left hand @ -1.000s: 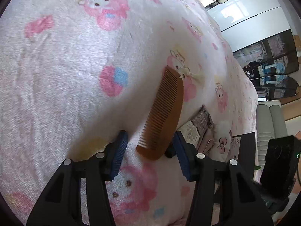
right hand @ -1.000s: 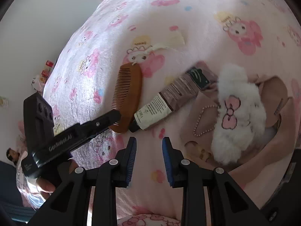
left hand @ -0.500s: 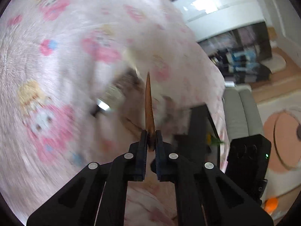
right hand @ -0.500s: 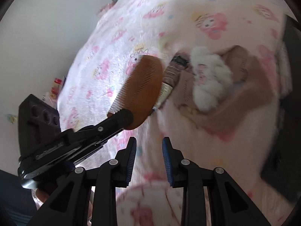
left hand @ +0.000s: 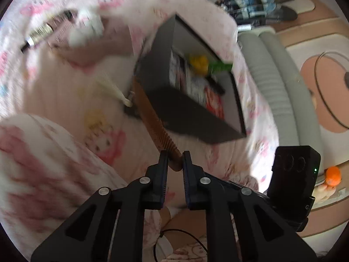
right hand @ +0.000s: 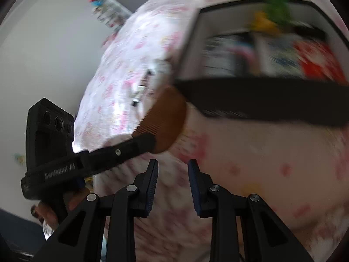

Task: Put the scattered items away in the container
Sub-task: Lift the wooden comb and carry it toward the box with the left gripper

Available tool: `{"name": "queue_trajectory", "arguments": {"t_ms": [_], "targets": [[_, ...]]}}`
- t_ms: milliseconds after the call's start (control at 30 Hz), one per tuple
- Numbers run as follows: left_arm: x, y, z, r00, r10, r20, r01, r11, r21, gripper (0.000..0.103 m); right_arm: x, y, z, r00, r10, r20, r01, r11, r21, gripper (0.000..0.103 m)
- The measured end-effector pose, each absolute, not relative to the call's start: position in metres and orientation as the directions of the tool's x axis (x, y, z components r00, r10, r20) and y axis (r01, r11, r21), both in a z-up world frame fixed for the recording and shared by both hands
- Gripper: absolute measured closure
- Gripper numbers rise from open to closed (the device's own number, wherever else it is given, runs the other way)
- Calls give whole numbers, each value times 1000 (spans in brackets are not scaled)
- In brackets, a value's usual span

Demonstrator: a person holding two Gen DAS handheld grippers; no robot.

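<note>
A brown wooden comb (left hand: 152, 118) sticks up from my left gripper (left hand: 175, 163). The pads hold its near end while the jaws are opening slightly. The comb's far end hangs by the near corner of the black open box (left hand: 185, 109), above the pink patterned blanket. The right wrist view shows the comb (right hand: 165, 120) in the left gripper (right hand: 144, 142), just left of the box wall (right hand: 261, 100). My right gripper (right hand: 173, 170) is open and has nothing in it, over the blanket short of the box. A tube (left hand: 40, 33) and a white fluffy item (left hand: 87, 28) lie at far left.
Inside the box are a yellow and green item (left hand: 202, 63) and a red packet (left hand: 214, 102), both blurred. A grey sofa (left hand: 272, 69) and an orange object (left hand: 332, 174) lie beyond the bed's edge. A white wall fills the left of the right wrist view.
My left gripper shut on the comb, lifted it off the blanket and carried it over to the black box. The right gripper moved the same way, still open.
</note>
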State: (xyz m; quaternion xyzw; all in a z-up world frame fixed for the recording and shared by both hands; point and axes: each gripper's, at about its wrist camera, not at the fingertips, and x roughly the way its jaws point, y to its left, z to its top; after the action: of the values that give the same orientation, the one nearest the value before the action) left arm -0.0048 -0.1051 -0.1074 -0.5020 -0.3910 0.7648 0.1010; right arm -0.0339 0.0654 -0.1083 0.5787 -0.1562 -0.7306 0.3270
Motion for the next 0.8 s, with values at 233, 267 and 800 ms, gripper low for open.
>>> {"name": "queue_trajectory", "arguments": {"t_ms": [233, 267, 800], "targets": [[-22, -36, -144, -331, 586, -739, 217, -715, -664, 91, -25, 139, -134, -178, -626, -759, 163, -780, 604, 78], [-28, -27, -152, -308, 598, -740, 208, -716, -666, 90, -25, 146, -136, -182, -623, -761, 149, -782, 605, 78], [-52, -23, -160, -175, 518, -837, 115, -834, -540, 46, -33, 155, -207, -97, -592, -800, 16, -805, 593, 78]]}}
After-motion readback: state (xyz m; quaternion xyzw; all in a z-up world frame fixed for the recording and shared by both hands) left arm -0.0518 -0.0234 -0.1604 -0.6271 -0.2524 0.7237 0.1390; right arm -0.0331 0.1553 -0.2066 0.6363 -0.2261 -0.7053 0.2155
